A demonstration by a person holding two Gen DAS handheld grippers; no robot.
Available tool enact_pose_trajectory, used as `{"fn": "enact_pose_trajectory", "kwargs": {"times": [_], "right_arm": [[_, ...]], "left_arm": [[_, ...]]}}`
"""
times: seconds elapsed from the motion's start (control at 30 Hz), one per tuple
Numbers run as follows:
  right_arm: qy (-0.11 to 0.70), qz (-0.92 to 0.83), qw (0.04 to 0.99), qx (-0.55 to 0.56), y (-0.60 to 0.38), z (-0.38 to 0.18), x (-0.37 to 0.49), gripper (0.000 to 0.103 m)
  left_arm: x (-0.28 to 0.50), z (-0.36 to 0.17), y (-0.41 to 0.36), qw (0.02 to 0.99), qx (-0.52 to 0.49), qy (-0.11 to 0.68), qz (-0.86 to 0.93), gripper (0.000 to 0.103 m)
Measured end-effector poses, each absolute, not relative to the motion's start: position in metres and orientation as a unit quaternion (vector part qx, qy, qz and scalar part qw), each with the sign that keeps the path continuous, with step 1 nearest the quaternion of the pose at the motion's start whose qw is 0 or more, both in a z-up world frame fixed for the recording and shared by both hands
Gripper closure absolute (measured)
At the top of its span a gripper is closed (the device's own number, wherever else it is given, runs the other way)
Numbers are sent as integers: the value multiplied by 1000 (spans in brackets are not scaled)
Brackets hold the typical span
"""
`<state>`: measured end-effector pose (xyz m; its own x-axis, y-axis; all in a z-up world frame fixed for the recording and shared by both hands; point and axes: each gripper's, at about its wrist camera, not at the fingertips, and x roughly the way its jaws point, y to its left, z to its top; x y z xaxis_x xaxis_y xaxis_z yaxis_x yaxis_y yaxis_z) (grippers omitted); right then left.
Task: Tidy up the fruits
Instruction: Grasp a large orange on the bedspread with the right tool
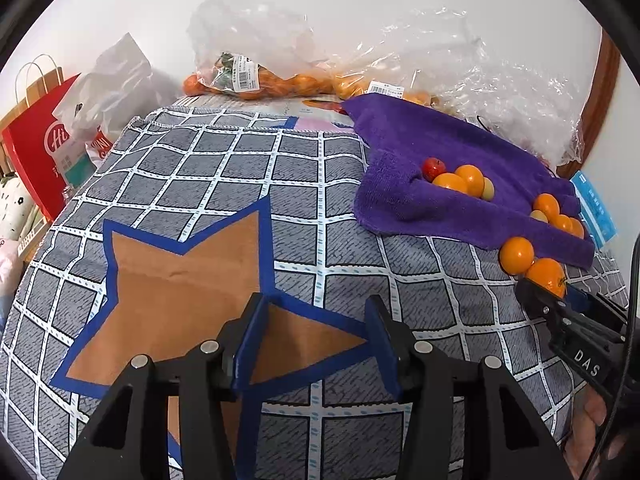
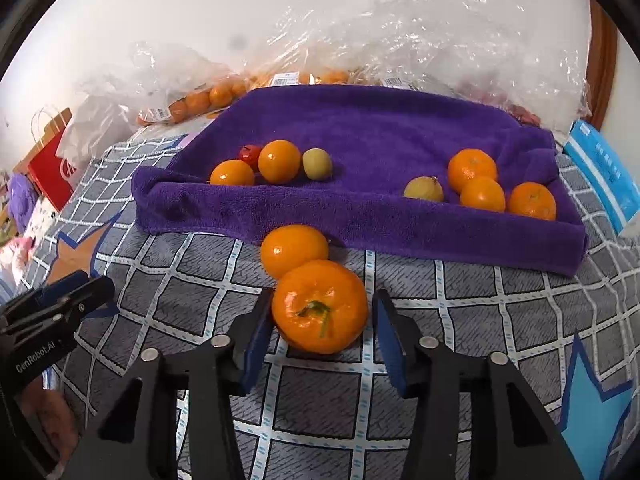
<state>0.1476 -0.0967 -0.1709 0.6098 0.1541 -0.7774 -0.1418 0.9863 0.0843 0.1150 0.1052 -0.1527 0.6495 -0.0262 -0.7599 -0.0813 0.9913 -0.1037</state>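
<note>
A purple towel [image 2: 380,136] lies on the checked cloth and holds two groups of fruit: oranges, a small red fruit [image 2: 250,154] and a yellow-green fruit [image 2: 317,164] on the left, three oranges and a yellow fruit [image 2: 423,189] on the right. Two oranges sit on the cloth in front of the towel. My right gripper [image 2: 322,316] is open, its jaws on either side of the nearer orange [image 2: 320,306]; the left pad touches it, the right pad stands apart. The other orange [image 2: 294,250] is just behind. My left gripper [image 1: 316,344] is open and empty over a brown star patch [image 1: 176,280].
Clear plastic bags [image 1: 256,76] of oranges lie along the wall behind the towel. A red paper bag [image 1: 40,152] stands at the far left. A blue packet [image 2: 604,176] lies right of the towel. The grey checked cloth [image 1: 224,168] covers the surface.
</note>
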Motion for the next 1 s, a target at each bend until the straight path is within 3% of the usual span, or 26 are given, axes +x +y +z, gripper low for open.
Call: {"fn": "enact_pose_trajectory", "kwargs": {"times": [0.1,0.73,1.0], "right_arm": [[432,77,899,-7,-94,-170,147,59],[410,72,908,36,-122,-157,116,60],[404,49,912,52,-160,-154,94,60]], "left_arm": [[116,-153,102,905,-57,420,11,49],[98,-139,102,895,-91,436,-21,49],[89,-129,53,904,-27,424,-37,49]]}}
